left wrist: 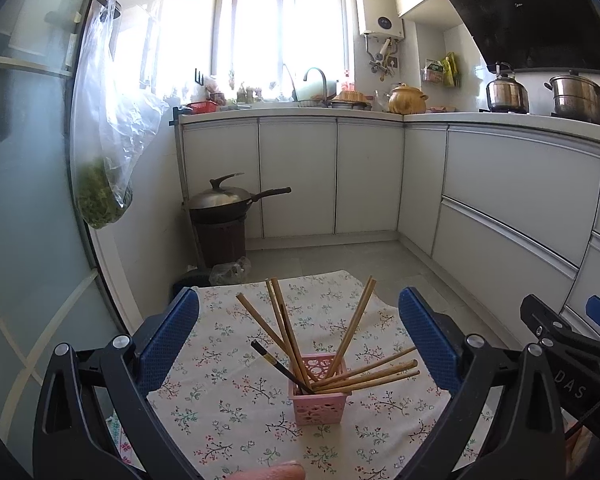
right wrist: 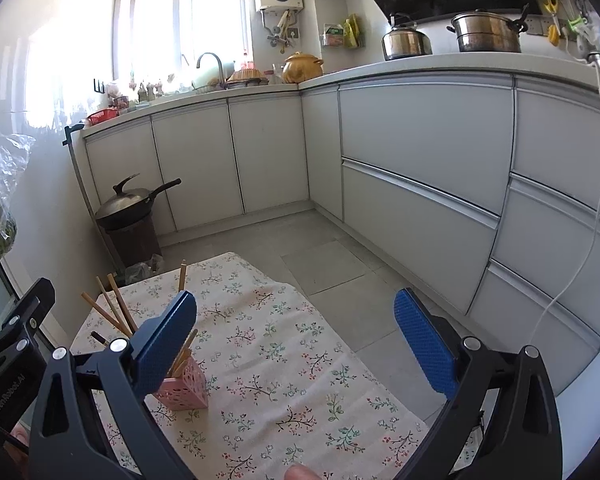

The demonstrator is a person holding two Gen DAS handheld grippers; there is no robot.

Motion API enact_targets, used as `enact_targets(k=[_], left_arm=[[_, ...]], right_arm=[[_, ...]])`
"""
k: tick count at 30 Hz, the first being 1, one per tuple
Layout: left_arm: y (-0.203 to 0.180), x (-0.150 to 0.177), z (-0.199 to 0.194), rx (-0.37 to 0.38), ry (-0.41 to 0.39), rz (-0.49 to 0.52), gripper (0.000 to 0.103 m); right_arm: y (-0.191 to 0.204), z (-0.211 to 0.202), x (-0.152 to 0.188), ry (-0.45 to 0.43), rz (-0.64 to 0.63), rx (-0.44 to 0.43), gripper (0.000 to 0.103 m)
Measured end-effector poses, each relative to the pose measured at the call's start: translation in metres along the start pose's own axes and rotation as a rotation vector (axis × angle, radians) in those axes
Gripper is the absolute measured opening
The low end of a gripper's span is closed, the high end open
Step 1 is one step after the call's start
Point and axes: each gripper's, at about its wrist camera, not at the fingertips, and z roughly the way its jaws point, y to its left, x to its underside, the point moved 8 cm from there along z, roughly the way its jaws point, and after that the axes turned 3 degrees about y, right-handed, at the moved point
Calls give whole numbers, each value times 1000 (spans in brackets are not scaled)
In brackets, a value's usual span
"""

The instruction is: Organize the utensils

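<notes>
Both jaws stand wide, holding nothing. Left gripper [left wrist: 299, 344] hovers just before the pink basket [left wrist: 318, 404] on the cloth [left wrist: 228, 408]; right gripper [right wrist: 296, 344] hangs off right. Chopsticks [left wrist: 364, 374] look light, stiff, slippery; pinch mid-shaft.

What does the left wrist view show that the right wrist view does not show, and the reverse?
Only the left wrist view shows the whole pink holder with the dark chopstick fully visible. Only the right wrist view shows the white cable along the drawers. Both show the floral cloth, the wooden chopsticks and the wok, and each gripper open and empty.
</notes>
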Motion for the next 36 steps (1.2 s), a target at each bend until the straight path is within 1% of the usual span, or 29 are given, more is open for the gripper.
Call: enact_targets(k=[36], left_arm=[[3,9,9,-5,27,-4,96]], right_arm=[[0,5,8,33,14,-13,96]])
